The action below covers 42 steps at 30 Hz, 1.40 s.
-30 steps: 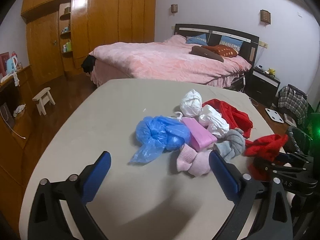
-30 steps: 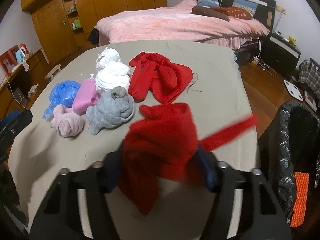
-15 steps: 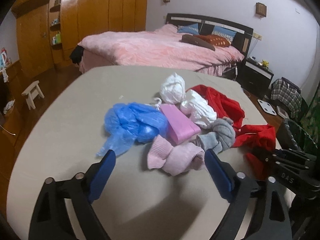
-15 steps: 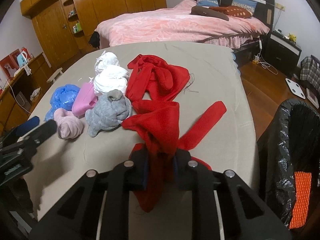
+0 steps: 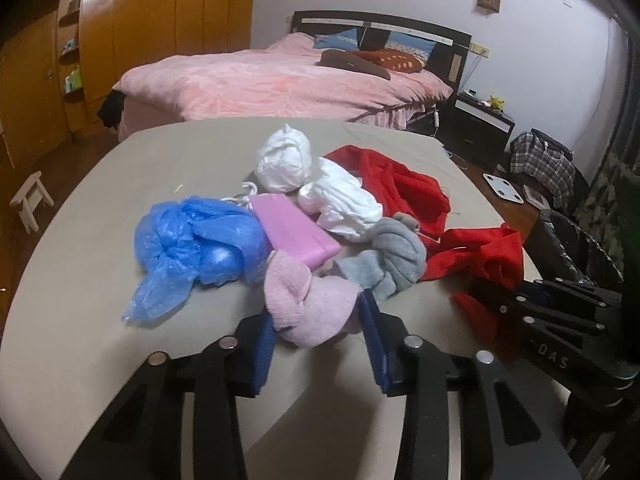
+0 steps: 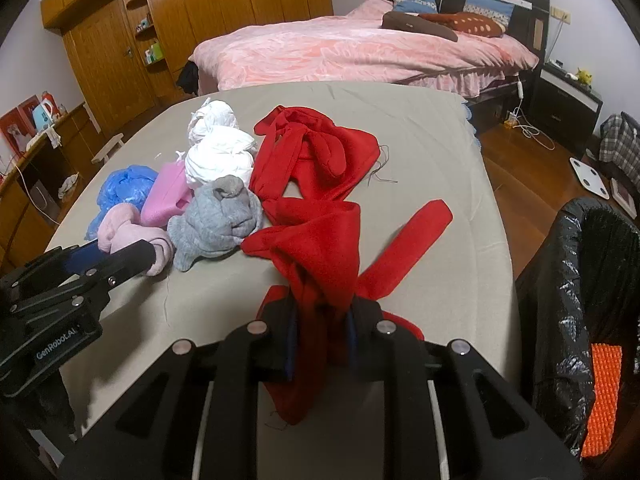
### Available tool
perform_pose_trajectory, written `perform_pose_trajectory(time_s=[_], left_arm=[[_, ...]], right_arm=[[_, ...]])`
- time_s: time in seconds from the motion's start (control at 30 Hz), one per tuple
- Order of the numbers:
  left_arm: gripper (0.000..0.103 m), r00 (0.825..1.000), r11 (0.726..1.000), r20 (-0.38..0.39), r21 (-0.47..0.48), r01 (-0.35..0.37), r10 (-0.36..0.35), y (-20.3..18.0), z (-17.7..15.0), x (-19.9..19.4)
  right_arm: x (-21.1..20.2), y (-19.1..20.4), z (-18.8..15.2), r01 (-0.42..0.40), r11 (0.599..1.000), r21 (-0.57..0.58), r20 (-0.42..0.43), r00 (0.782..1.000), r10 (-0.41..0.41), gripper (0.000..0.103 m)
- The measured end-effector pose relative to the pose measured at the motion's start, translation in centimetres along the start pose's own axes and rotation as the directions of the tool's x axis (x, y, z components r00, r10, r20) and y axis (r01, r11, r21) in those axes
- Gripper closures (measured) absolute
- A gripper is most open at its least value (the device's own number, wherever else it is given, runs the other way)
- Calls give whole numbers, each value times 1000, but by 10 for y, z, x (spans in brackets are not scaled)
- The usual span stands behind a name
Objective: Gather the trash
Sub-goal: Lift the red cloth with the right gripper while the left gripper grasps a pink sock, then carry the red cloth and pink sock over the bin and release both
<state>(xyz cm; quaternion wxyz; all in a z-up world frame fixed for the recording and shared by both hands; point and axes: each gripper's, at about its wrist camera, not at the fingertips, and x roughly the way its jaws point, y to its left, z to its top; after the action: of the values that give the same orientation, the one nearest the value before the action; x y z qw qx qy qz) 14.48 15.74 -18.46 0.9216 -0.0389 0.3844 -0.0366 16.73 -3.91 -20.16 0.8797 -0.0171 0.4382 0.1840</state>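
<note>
Two hand-held tongs work a heap of cast-offs on a beige table (image 6: 420, 152). The right gripper (image 6: 322, 340) is clenched on a red cloth (image 6: 320, 252), whose bunched fabric fills the narrow gap between the blue pads while a loose strip trails ahead and to that gripper's right. The left gripper (image 5: 316, 340) has just been closing its jaws around a pale pink knitted bundle (image 5: 310, 304); the bundle's near end sits between the blue pads (image 5: 262, 344), and both pads appear to press its sides. Just beyond the left tongs lie a blue plastic bag (image 5: 192, 248), a pink pack (image 5: 294, 232) and a grey knitted bundle (image 5: 390, 258), touching one another; past them sit two white wads (image 5: 320, 176). A second red garment (image 6: 320, 156) lies ahead of the right tongs. A bin lined with black plastic (image 6: 580, 300) stands beside the table, to the right of the right tongs.
</note>
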Motion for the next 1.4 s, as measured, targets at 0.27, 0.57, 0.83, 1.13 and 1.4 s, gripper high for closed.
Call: perform_pose_trajectory(time_s=[0.27, 0.57, 0.83, 1.13, 1.4], left_arm=[[66, 999, 999, 39, -35, -2, 4, 7, 4, -20], [66, 997, 998, 63, -48, -32, 35, 6, 14, -46], [66, 993, 999, 119, -46, -18, 24, -5, 25, -71], [66, 985, 1000, 172, -28, -4, 9, -24, 40, -95], [66, 977, 1000, 212, 18, 3, -6, -50, 47, -113]], right_arm=[[-5, -2, 1, -25, 1000, 3, 11, 1000, 25, 86], [-45, -1, 14, -92, 996, -8, 75, 993, 93, 88], [-92, -5, 29, -121, 993, -9, 152, 981, 121, 88], [-131, -12, 36, -115, 993, 0, 208, 972, 112, 88], [-160, -24, 36, -92, 996, 11, 257, 963, 86, 88]])
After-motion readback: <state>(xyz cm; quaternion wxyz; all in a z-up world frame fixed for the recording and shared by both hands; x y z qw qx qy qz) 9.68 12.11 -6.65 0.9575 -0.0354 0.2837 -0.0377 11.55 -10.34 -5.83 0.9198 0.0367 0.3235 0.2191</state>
